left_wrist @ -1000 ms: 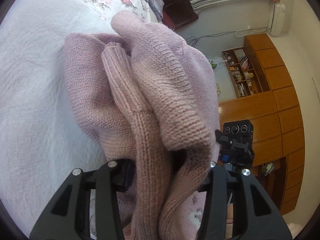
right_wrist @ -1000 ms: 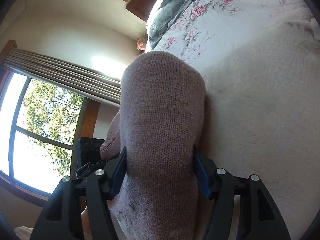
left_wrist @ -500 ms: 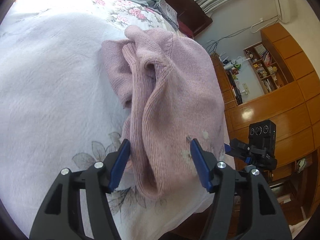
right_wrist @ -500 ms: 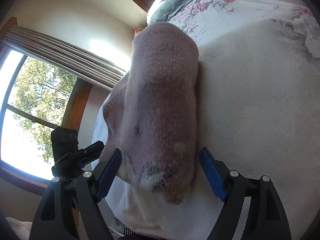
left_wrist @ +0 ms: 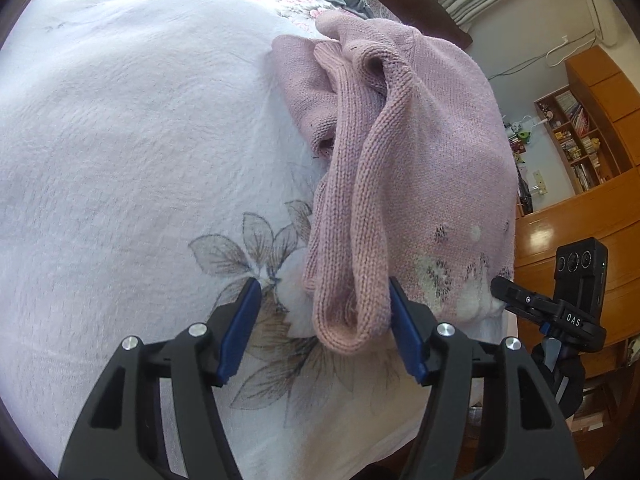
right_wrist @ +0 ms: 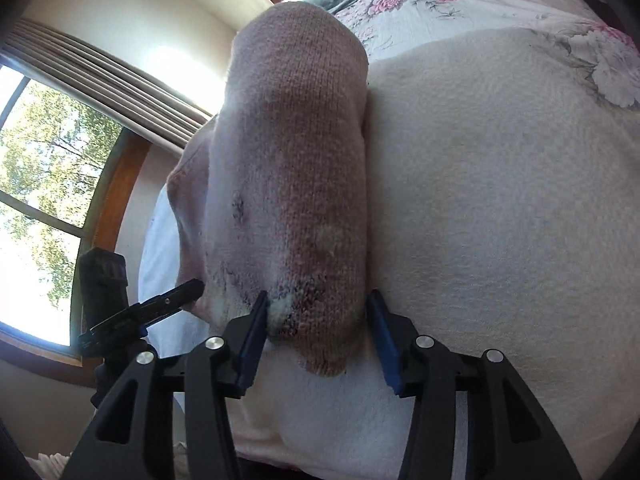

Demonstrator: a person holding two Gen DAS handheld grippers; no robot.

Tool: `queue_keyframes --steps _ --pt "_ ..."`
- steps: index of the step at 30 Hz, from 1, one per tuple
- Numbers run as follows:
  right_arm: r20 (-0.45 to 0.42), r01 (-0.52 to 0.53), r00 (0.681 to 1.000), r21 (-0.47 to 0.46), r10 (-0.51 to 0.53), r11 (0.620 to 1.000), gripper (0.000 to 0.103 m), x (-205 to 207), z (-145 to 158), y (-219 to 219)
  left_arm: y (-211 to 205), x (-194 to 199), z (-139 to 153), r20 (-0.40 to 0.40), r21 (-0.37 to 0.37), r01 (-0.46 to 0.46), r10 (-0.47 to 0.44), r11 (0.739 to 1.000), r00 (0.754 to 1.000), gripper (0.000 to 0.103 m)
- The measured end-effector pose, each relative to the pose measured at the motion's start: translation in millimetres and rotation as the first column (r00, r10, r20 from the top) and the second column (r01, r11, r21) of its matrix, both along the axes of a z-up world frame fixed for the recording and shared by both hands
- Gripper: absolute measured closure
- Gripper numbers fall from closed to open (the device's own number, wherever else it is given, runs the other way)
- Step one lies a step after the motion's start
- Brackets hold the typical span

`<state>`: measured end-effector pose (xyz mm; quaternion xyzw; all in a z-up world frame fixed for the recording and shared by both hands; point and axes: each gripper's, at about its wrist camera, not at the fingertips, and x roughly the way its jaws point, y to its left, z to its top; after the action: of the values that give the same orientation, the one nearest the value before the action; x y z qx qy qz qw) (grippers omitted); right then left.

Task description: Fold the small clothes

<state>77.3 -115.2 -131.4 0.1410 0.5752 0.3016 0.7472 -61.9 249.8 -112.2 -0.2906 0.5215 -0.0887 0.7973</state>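
Sweater (left_wrist: 420, 152) folded, long axis fwd along bed (left_wrist: 120, 140), both hand-held grippers (left_wrist: 324, 320) (right_wrist: 316, 328) open astride near end

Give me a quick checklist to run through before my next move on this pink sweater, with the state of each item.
1. Left gripper open and released: ok, the jaws are spread and the pads sit apart from the knit.
2. Right gripper open: ok, there are gaps on both sides of the fold.
3. Pink sweater resting on the bed: ok, it lies on the white cover.
4. Fold neat: not ok, the sleeve and layers are bunched in ridges.
5. Sweater clear of the bed edge: not ok, its patterned end lies right at the edge.
6. Underside layers flat: cannot tell, they are hidden.
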Motion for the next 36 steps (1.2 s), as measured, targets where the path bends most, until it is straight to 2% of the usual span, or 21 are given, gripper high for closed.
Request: queue_keyframes --steps 2,5,6,8,9,12,14,20,29,36 --pt "0.049 -0.003 0.999 -0.041 0.005 0.999 0.040 -6.8 12.4 5.3 -2.1 -6.9 12.5 0.018 0.022 -0.010 0.010 1.000 1.000 0.042" --pt "0.122 0.008 0.993 -0.132 0.009 0.991 0.026 -19.4 25.2 5.2 -7.7 -17.7 33.7 0.045 0.094 -0.021 0.017 0.995 0.999 0.041" --pt "0.144 0.016 0.990 -0.163 0.007 0.986 0.023 -24.6 29.4 4.8 -10.1 -20.9 40.9 0.051 0.117 -0.027 0.022 0.993 0.998 0.040" --pt "0.179 0.042 0.984 -0.233 0.000 0.972 0.010 -33.4 38.1 6.8 -14.7 -27.4 55.3 0.059 0.162 -0.044 0.034 0.986 0.998 0.034" --pt "0.191 0.056 0.982 -0.270 -0.003 0.961 0.009 -37.1 42.1 10.0 -16.5 -31.1 61.8 0.065 0.183 -0.055 0.044 0.982 0.997 0.029" --pt "0.217 0.082 0.976 -0.368 0.000 0.926 0.004 -46.0 50.4 21.0 -21.6 -40.8 78.5 0.074 0.230 -0.077 0.062 0.970 0.995 0.025" --pt "0.230 0.094 0.973 -0.411 0.003 0.907 0.004 -44.6 54.5 26.3 -26.4 -47.6 87.9 0.075 0.271 -0.086 0.068 0.959 0.995 0.023" --pt "0.256 0.092 0.966 -0.429 0.023 0.899 0.004 -64.4 70.2 34.5 -43.9 -59.8 110.2 0.084 0.336 -0.087 0.062 0.938 0.995 0.019" --pt "0.254 0.076 0.967 -0.356 0.018 0.932 0.004 -85.2 92.2 41.0 -49.9 -82.0 124.2 0.078 0.352 -0.098 0.075 0.931 0.994 0.019" --pt "0.272 0.079 0.962 -0.350 0.021 0.933 0.004 -96.3 106.2 44.8 -55.2 -96.2 141.8 0.098 0.376 -0.098 0.066 0.922 0.993 0.018"
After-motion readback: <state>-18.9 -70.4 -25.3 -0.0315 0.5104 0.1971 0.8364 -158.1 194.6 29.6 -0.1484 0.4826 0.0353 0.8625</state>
